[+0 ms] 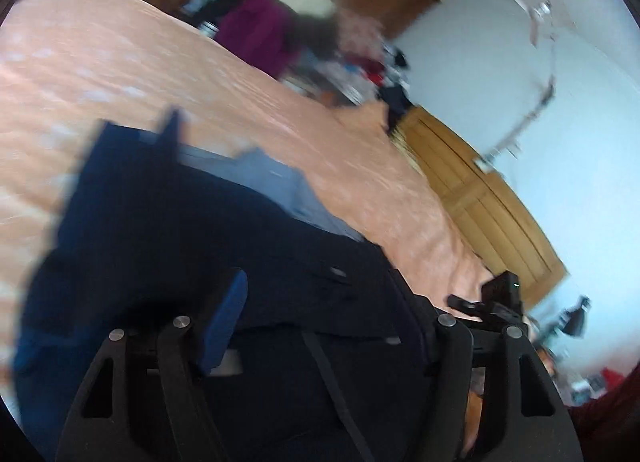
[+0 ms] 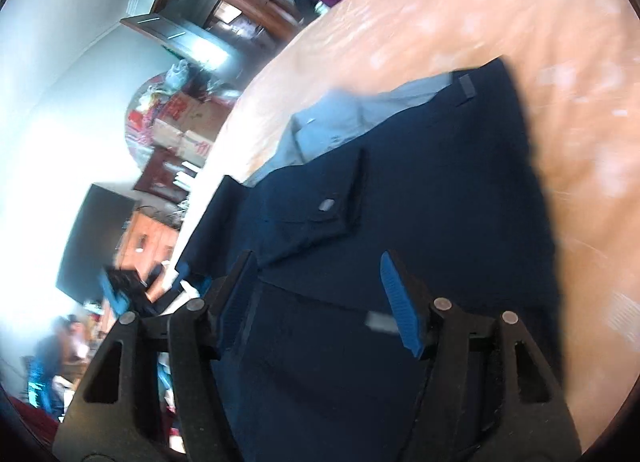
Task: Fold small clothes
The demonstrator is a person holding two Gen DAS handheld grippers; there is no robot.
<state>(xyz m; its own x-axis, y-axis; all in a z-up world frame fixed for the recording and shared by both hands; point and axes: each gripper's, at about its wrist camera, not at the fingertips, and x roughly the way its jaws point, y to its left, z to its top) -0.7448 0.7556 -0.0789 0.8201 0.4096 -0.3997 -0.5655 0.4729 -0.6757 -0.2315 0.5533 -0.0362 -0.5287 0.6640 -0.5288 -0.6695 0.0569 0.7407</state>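
Peach bedspread (image 2: 460, 2) carries dark navy shorts (image 2: 420, 166), pale lining showing at the waistband. Right gripper (image 2: 316, 302) hovers over them, jaws wide apart, empty. Left gripper (image 1: 328, 326) is spread; fabric covers one finger, grip unclear.

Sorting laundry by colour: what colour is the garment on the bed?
Dark navy garment, pale grey-blue lining; clearest in the right wrist view.

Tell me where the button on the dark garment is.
In the right wrist view the button sits on a pocket flap of the navy shorts, ahead of the open right gripper, with the grey lining beyond it.
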